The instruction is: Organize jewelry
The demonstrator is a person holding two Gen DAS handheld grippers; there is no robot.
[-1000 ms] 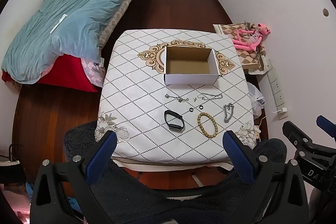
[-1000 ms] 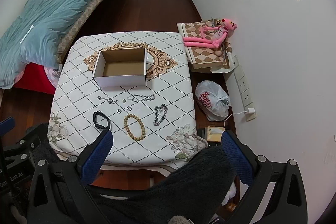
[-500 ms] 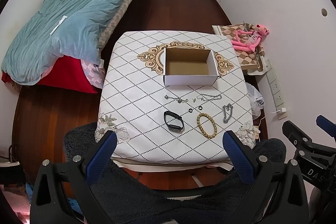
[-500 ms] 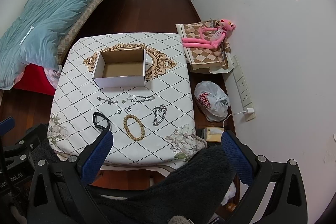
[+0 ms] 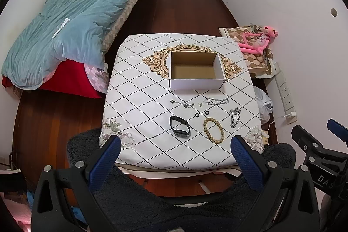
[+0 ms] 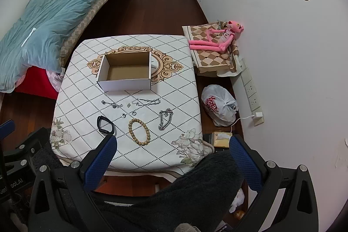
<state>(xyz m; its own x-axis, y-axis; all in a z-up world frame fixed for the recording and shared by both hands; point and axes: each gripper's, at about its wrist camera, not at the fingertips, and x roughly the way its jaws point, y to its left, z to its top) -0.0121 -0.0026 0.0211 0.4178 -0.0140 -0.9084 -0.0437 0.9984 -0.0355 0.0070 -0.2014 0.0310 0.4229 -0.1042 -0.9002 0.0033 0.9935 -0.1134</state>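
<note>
An open, empty white cardboard box [image 5: 196, 71] [image 6: 125, 73] stands on the table [image 5: 134, 101] with the diamond-pattern cloth. In front of it lie several pieces of jewelry: a black band [image 5: 179, 126] [image 6: 105, 125], a wooden bead bracelet [image 5: 213, 130] [image 6: 138, 131], a thick silver chain [image 5: 234, 120] [image 6: 164, 119], two thin silver chains [image 5: 182, 103] [image 5: 217, 101] and two small black rings [image 5: 197, 115]. My left gripper [image 5: 174, 163] and right gripper [image 6: 171, 160] are both open and empty, held above and short of the table's near edge.
A bed with a blue duvet [image 5: 69, 25] stands left of the table. A pink plush toy [image 5: 258, 41] lies on a checkered cushion at the right wall. A white plastic bag [image 6: 219, 104] sits on the floor. Dark fuzzy fabric [image 5: 174, 206] lies under the grippers.
Both views have shifted very slightly; the table sits a little further off. The jewelry and box have not moved. Both grippers stay open.
</note>
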